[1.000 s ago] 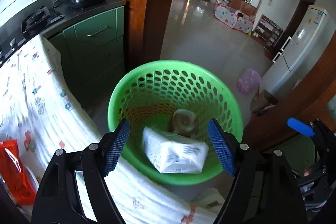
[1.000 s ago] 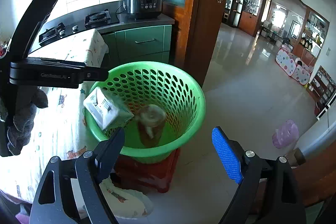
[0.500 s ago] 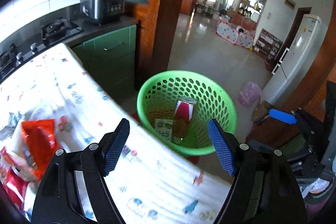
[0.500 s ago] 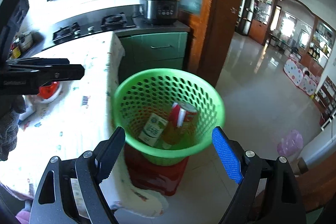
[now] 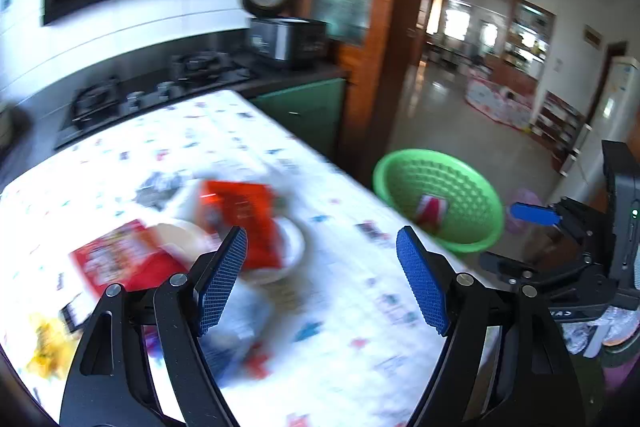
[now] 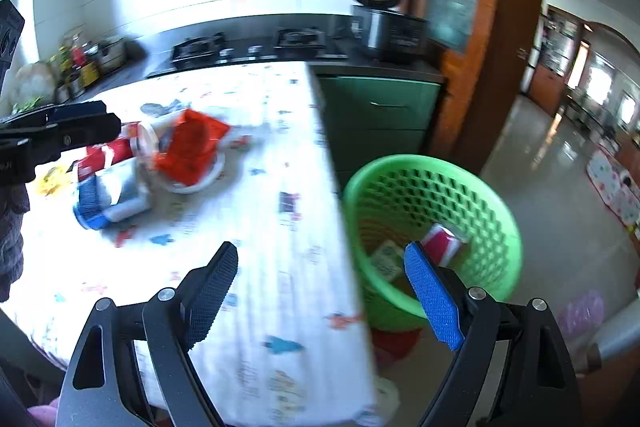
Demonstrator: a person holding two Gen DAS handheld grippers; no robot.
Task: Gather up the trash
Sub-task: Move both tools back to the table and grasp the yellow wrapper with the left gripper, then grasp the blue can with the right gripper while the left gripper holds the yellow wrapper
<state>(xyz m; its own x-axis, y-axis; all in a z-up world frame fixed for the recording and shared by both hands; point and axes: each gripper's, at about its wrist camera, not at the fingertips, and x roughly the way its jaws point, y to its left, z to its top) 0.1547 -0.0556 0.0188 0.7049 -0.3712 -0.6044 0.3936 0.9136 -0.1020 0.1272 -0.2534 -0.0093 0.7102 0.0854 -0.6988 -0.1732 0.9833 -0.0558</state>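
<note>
On top of the table lies a white cloth w/ small cartoon prints. Trash sits on its left part: an orange-red wrapper in a white bowl, a red pack beside it, a blue & white bag and a yellow scrap. Much of it is blurry.

Right next to the table edge stands the green basket, on sth red. Inside are a red & white can and a small carton.

Behind the table are a dark counter w/ a stove, a rice cooker w/ its lid up, green cabinets and a brown door frame. Past that is a shiny floor and a bright room.

Left gripper is spread wide, nothing in it. Right gripper is spread wide too, empty.
</note>
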